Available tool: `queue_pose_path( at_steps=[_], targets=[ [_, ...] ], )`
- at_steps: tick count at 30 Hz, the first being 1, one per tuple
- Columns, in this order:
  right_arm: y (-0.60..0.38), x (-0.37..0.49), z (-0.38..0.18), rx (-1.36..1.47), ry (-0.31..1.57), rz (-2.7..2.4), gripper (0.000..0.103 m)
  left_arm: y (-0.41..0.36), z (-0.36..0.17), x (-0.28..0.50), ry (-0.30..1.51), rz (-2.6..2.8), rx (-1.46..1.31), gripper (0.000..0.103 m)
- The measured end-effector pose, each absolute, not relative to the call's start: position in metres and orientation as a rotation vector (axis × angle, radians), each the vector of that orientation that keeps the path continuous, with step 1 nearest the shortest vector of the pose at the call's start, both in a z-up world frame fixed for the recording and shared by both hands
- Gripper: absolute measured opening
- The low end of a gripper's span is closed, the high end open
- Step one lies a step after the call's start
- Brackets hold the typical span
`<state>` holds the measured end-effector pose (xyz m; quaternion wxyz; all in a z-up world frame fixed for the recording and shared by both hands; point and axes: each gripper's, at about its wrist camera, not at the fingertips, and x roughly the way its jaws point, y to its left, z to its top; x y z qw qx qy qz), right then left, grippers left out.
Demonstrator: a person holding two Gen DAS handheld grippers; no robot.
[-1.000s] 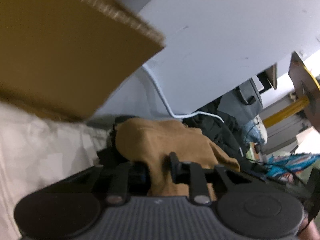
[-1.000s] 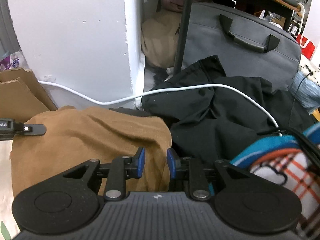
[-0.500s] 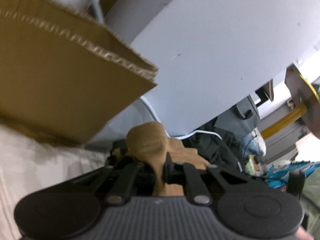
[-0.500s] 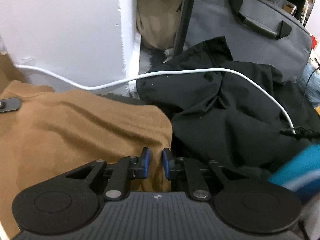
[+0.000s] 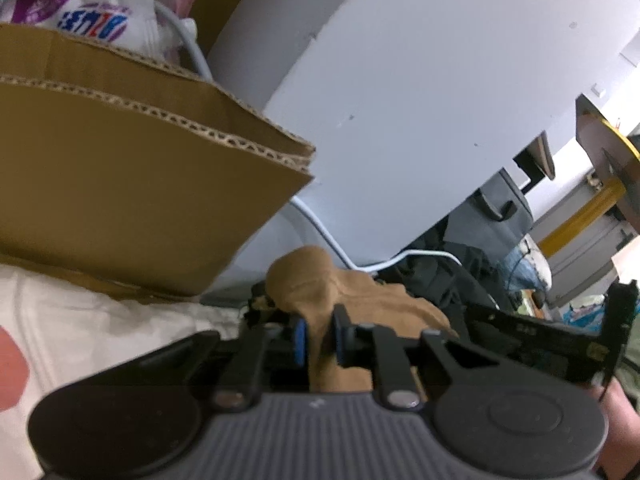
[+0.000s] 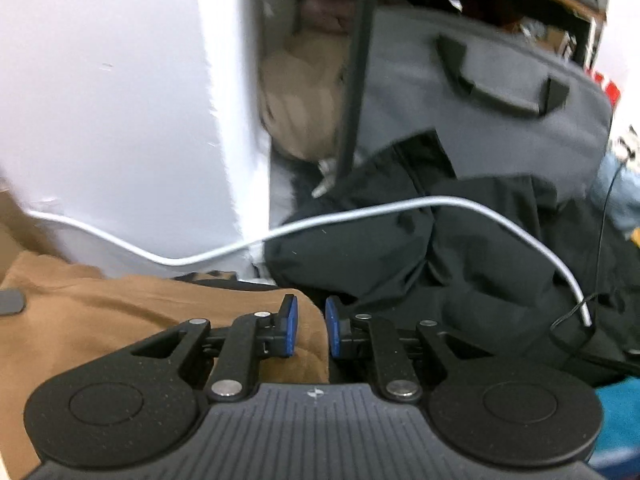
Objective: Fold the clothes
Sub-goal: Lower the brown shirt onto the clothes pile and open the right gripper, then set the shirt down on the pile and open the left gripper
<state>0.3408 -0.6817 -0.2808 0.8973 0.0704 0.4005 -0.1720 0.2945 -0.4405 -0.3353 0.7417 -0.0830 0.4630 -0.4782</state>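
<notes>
A brown garment (image 5: 360, 292) lies on the bed against the white wall. In the left wrist view my left gripper (image 5: 319, 340) has a raised fold of it between its blue pads, and its jaws are opening. The right gripper's black body (image 5: 532, 336) shows at the right of that view. In the right wrist view the brown garment (image 6: 120, 320) spreads to the left, and my right gripper (image 6: 308, 328) is nearly closed with the cloth's right edge pinched between its pads. A tip of the left gripper's finger (image 6: 10, 302) pokes in at the far left.
A cardboard box (image 5: 140, 192) with a plastic bag (image 5: 100, 20) stands left on the cream bedsheet (image 5: 80, 328). A white cable (image 6: 360, 212) runs over a black jacket (image 6: 460, 260). Behind it lean a grey bag (image 6: 500, 92) and a black pole (image 6: 356, 60).
The left gripper has risen with a fold of brown cloth pulled up into a peak. The right gripper narrowed onto the cloth's right edge and shifted sideways.
</notes>
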Motion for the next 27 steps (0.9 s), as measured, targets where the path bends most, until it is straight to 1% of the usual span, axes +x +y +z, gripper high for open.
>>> queue_pose_path(
  at_steps=[3,5,10,13,17,18,20,21,22,24,27],
  targets=[
    [-0.666,0.323,-0.272,0.126,0.803,-0.316,0.021,-0.432,-0.332,0.286,1.01,-1.053,-0.165,0.026],
    [-0.655,0.307,-0.273,0.107,0.787,-0.31,0.021,-0.428,-0.331,0.279,1.01,-1.066,-0.155,0.03],
    [-0.631,0.269,-0.282,0.047,0.753,-0.299,0.021,-0.419,-0.331,0.257,1.008,-1.074,-0.15,0.05],
    [-0.624,0.251,-0.294,0.037,0.755,-0.311,0.021,-0.415,-0.334,0.245,1.016,-1.081,-0.164,0.053],
    [-0.623,0.234,-0.314,0.019,0.772,-0.34,0.021,-0.415,-0.341,0.233,1.036,-1.083,-0.13,0.053],
    [-0.625,0.23,-0.32,0.019,0.782,-0.351,0.02,-0.414,-0.344,0.231,1.049,-1.084,-0.128,0.051],
    [-0.628,0.223,-0.331,0.034,0.809,-0.364,0.019,-0.411,-0.349,0.23,1.052,-1.075,-0.119,0.045],
    [-0.63,0.22,-0.336,0.031,0.816,-0.368,0.019,-0.41,-0.351,0.229,1.048,-1.067,-0.107,0.037],
    [-0.63,0.216,-0.338,0.022,0.816,-0.373,0.019,-0.409,-0.353,0.229,1.049,-1.059,-0.104,0.034],
    [-0.63,0.208,-0.339,0.011,0.811,-0.38,0.019,-0.405,-0.357,0.231,1.057,-1.045,-0.108,0.03],
    [-0.627,0.196,-0.339,-0.001,0.805,-0.4,0.019,-0.398,-0.358,0.231,1.064,-1.037,-0.113,0.028]
  ],
)
